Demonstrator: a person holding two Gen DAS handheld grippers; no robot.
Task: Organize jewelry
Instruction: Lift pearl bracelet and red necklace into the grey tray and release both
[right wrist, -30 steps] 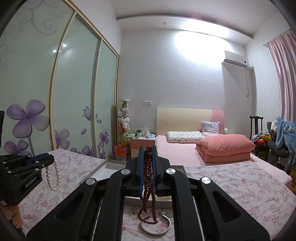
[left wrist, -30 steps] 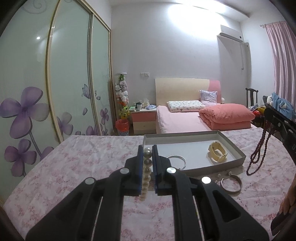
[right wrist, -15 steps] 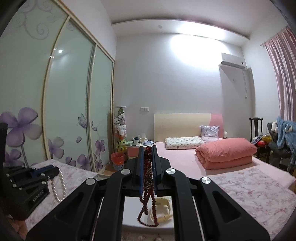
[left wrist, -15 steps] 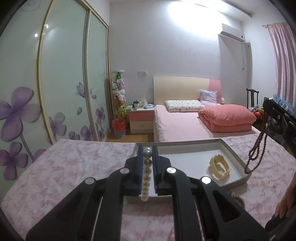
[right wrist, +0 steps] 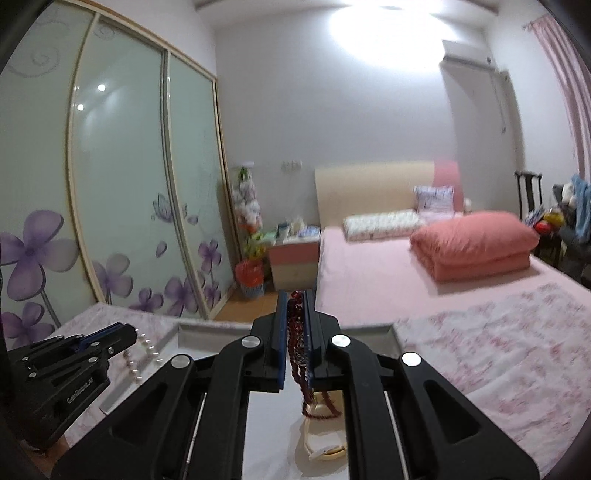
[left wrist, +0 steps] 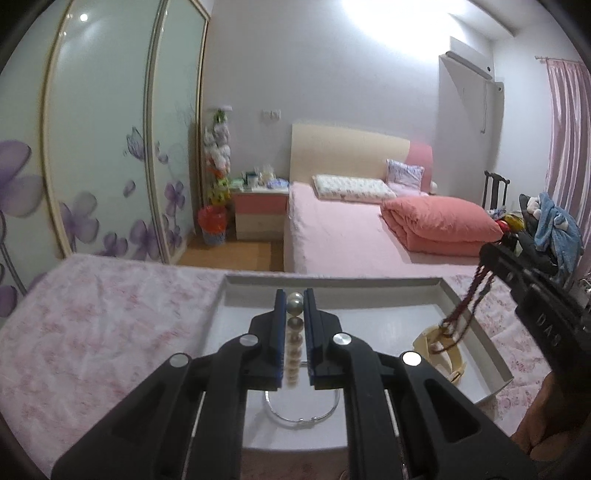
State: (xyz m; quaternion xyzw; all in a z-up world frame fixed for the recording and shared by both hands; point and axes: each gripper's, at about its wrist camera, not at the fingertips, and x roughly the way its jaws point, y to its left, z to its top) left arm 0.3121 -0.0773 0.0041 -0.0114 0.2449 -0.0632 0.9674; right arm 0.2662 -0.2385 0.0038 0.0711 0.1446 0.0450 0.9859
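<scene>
Indoor light, moderate; blown-out glare patch on the back wall [left wrist: 384, 22] near the ceiling in both views, small lamp reflections on the glossy wardrobe doors [right wrist: 110, 166]. Strong fisheye bending with dark vignette corners. Right wrist view softer, motion blur on the bed [right wrist: 424, 280] and bedspread; close gripper bodies dark, little detail, faint shadows.

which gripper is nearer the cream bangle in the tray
Right. The right gripper dangles its red beads onto the cream bangle; the left gripper holds pearls beside it.

Glossy pearl strand [left wrist: 294, 334], matt tray [left wrist: 495, 360]
</scene>
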